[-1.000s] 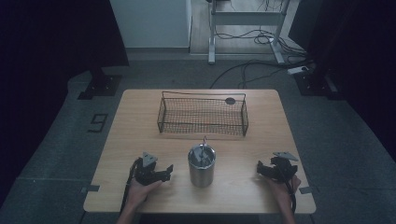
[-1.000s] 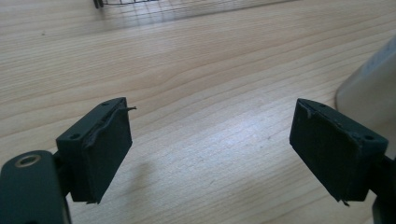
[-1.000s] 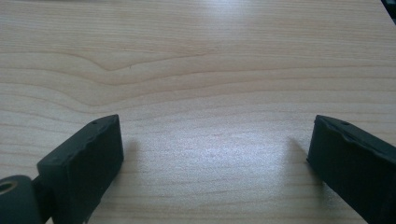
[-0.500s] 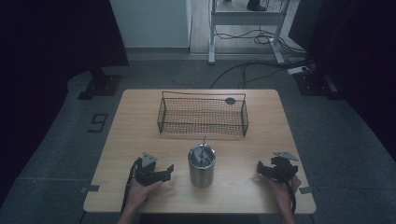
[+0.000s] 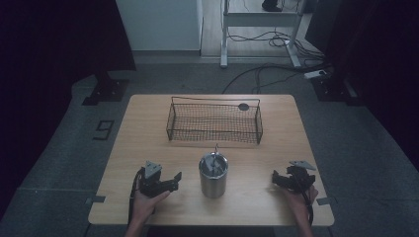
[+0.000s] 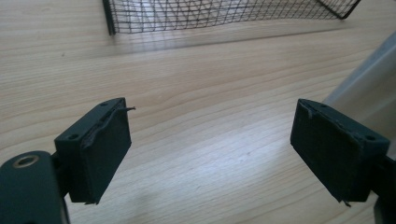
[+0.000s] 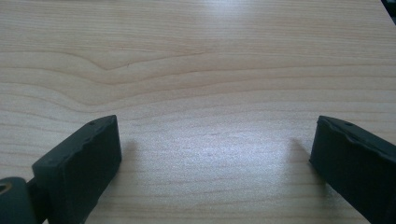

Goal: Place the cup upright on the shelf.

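Left tool (image 5: 159, 180) and right tool (image 5: 292, 178) rested low at the near desk (image 5: 148, 128) edge, jaws spread wide, gripping nothing. Between them stood the steel cup (image 5: 213, 175) with utensils; the wire basket (image 5: 214, 121) sat behind. Likely risk — a sideways sweep toppling the tall cup. No legible labels on these; a "9" marked the floor (image 5: 104, 130).
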`<action>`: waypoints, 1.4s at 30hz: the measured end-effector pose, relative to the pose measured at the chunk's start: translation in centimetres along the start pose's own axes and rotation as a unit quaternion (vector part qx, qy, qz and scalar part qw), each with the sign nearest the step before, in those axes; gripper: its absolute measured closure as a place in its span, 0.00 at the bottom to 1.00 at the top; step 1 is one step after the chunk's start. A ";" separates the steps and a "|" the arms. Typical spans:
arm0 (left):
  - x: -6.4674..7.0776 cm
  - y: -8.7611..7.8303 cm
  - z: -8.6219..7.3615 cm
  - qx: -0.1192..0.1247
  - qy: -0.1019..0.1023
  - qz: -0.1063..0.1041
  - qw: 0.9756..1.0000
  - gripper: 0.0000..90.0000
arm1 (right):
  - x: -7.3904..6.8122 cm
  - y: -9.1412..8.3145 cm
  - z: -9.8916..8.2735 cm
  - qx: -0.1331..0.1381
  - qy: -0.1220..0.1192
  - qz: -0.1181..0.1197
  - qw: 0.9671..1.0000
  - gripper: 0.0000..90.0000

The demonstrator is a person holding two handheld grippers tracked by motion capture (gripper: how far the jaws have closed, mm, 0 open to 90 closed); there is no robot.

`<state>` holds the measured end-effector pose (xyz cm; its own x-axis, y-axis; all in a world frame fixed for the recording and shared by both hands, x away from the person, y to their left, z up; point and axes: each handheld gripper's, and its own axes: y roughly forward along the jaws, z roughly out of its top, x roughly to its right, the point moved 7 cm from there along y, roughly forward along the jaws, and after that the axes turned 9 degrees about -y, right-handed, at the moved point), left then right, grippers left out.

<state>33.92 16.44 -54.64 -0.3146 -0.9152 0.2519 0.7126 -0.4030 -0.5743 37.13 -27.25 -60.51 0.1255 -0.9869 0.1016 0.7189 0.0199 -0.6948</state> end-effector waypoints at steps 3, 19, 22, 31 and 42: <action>0.6 -0.4 0.5 0.004 0.012 -0.006 1.000 0.14 | 0.0 0.0 0.0 0.000 -0.001 0.000 1.000 0.02; 4.2 -1.8 1.5 0.027 0.030 -0.067 0.997 0.09 | 0.1 0.0 0.0 -0.001 0.003 -0.004 1.000 0.01; 4.9 -2.4 1.6 0.029 0.032 -0.091 0.995 0.06 | 0.1 0.0 0.0 -0.001 0.003 -0.004 1.000 0.01; 6.8 -3.5 1.7 0.028 0.044 -0.145 0.988 0.02 | 0.1 0.0 0.0 -0.001 0.003 -0.004 1.000 0.01; 8.7 -3.2 1.2 0.013 0.070 -0.150 0.986 0.01 | 0.2 0.0 0.0 -0.002 0.005 -0.007 1.000 0.01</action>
<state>29.69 9.70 -49.67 -0.5957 -0.7467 0.2959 0.5901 -0.6568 -0.4695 37.13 -27.46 -60.53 0.1089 -0.9887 0.1034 0.7179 0.0062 -0.6961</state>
